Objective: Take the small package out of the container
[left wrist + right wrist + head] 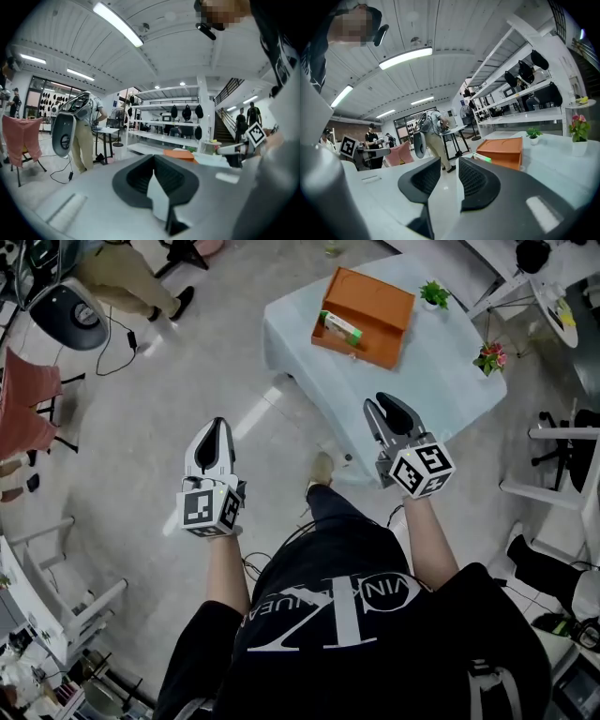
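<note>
On the pale table (grey floor below): orange container.

Orange open-topped container, shallow and rectangular, sitting flat and askew on a pale table, small package, a slim white box with green edging, lying flat inside against the container's near wall

The print on the small package in the container is too small to be read. In the left gripper view only a sliver of the container is seen above the jaws. A standing person is cut off by the head view's top edge.
</note>
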Tool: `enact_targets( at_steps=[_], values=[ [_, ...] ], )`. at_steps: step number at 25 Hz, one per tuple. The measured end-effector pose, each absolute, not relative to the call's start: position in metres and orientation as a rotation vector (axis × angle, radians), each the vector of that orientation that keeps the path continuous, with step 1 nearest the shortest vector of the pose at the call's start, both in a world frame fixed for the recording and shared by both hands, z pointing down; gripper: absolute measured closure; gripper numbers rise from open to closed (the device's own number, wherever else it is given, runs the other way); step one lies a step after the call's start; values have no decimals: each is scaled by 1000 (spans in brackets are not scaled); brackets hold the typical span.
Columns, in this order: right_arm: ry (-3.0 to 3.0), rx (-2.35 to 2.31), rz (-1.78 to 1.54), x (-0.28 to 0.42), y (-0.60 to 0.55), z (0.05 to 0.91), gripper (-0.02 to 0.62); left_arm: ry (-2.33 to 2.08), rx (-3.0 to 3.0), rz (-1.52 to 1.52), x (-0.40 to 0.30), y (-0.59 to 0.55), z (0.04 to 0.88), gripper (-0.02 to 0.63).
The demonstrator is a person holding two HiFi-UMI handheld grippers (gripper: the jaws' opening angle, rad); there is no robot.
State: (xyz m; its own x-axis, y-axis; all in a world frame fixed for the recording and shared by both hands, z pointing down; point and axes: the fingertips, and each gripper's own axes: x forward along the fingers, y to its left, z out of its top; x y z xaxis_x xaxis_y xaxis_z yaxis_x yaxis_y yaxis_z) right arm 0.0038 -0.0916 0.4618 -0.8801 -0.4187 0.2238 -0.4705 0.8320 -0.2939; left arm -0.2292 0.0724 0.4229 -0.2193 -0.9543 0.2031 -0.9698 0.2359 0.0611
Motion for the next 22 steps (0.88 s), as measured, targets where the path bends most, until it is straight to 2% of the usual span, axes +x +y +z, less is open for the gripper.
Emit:
enact_targets(
  at_steps=[22],
  values=[
    [-2724,818,565,-32,-212,495,462,-2061,2042,158,-262,-126,440,606]
  ],
)
